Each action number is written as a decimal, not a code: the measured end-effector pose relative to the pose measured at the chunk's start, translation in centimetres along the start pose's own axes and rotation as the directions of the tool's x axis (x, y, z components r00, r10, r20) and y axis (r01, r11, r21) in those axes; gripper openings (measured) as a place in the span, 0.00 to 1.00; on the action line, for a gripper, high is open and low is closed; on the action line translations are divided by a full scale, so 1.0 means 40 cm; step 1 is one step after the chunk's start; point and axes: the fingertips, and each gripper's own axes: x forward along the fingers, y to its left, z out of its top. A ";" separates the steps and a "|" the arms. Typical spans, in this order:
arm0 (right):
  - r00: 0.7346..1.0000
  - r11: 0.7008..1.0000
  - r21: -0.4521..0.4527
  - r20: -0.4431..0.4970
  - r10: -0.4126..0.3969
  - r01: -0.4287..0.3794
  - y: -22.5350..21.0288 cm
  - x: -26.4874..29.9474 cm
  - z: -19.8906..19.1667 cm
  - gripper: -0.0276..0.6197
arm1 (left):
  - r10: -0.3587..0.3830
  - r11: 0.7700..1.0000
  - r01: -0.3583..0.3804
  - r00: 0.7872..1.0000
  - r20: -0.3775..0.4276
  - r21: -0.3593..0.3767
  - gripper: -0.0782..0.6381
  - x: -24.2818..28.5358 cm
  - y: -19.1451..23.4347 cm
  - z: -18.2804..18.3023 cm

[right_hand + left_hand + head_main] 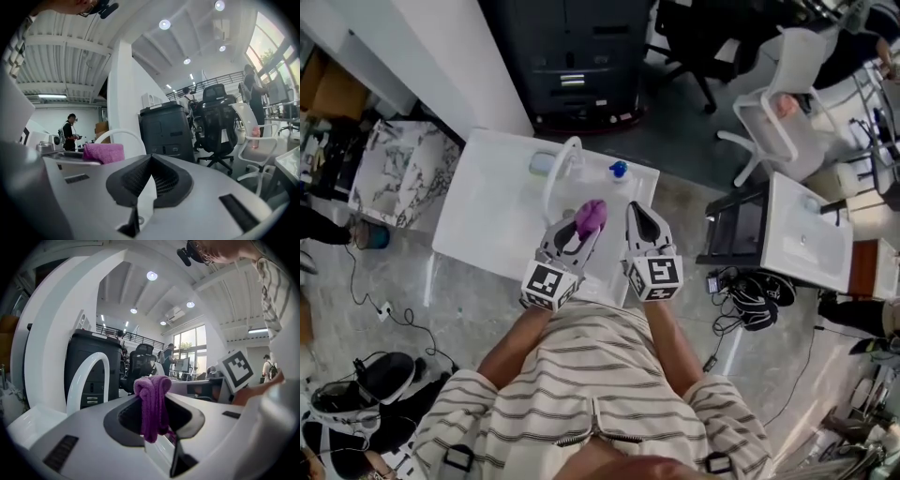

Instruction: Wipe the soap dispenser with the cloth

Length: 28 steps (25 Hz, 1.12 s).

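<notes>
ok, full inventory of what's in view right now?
white counter: 1, white, centre
white arched tap: 1, white, back of counter
soap dispenser with blue pump top: 1, pale body, right of tap
pale blue-green item: 1, left of tap, unidentifiable
purple terry cloth: 1, purple, bunched in left tongs
dark grey cabinet: 1, behind counter
black office chair: 1, right of cabinet
white chair: 1, far right
marble-patterned box: 1, left of counter
left tongs: 1, grey, shut on cloth
right tongs: 1, grey, shut, empty
striped shirt: 1, cream and dark, bottom
</notes>
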 end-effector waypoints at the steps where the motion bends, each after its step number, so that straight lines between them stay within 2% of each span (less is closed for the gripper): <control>1: 1.000 1.000 0.003 0.005 0.003 -0.003 0.005 -0.006 0.007 0.04 | 0.002 1.000 -0.002 1.000 0.006 0.003 0.27 0.001 0.001 0.005; 14: 1.000 0.999 0.030 0.028 0.015 -0.016 0.009 -0.074 0.041 0.04 | -0.005 0.999 0.004 1.000 0.028 0.039 0.27 0.017 -0.032 0.031; 28: 0.998 1.000 0.016 0.060 -0.002 0.001 -0.012 -0.070 0.071 0.04 | -0.008 0.998 0.005 0.999 0.044 0.060 0.27 0.038 -0.029 0.052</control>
